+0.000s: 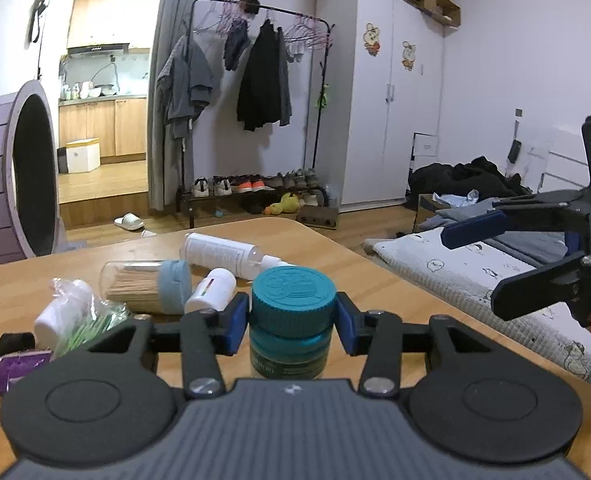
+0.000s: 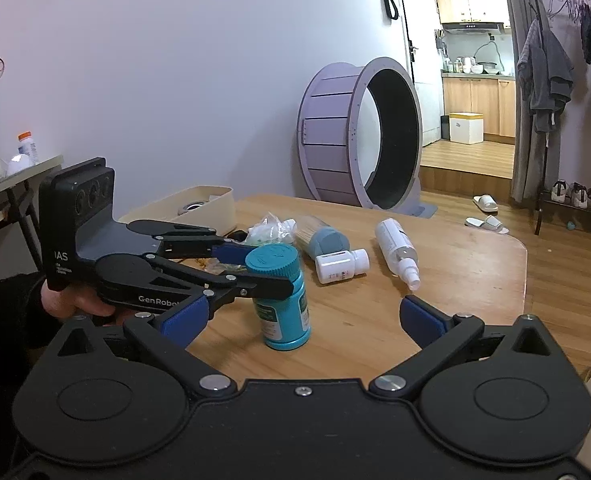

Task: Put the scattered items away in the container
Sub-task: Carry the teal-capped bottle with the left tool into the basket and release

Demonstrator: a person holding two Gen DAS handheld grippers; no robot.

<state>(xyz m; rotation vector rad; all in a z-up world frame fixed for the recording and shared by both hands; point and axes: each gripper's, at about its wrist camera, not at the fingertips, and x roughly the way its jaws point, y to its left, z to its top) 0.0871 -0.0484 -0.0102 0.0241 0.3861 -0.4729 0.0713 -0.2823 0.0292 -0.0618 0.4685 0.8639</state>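
Between my left gripper's point(image 1: 291, 322) blue pads point(image 1: 234, 322) stands the teal bottle point(image 1: 289, 320), upright on the wooden table point(image 1: 375, 276), ribbed cap up. Both pads sit against the sides of the cap, so I call it clamped on the bottle; from my right wrist camera the same fingers reach in from the left at cap height, and my hand point(image 2: 71, 304) shows behind the tool body.

My right gripper point(image 2: 301, 316) is spread wide, nothing between its pads, hanging just short of the teal bottle with bare tabletop under it.

Further back on the table, the scatter. A toothpick jar point(image 1: 147, 286) with a grey-blue cap lies on its side. Just beside it, a small white pill bottle point(image 1: 211, 290), also lying down. Behind those, a white spray bottle point(image 1: 223, 254) stretched flat, nozzle pointing my way in the right view. Off to the left, a clear plastic bag point(image 1: 79, 312) with green-tipped sticks and a white bottle inside, and next to it a purple packet point(image 1: 15, 364) at the table's near edge.

Over at the far left corner of the table sits the cream container point(image 2: 199, 206), open-topped, with something round and metallic inside it; I can't tell what. The teal bottle is well apart from it, the bag between them.
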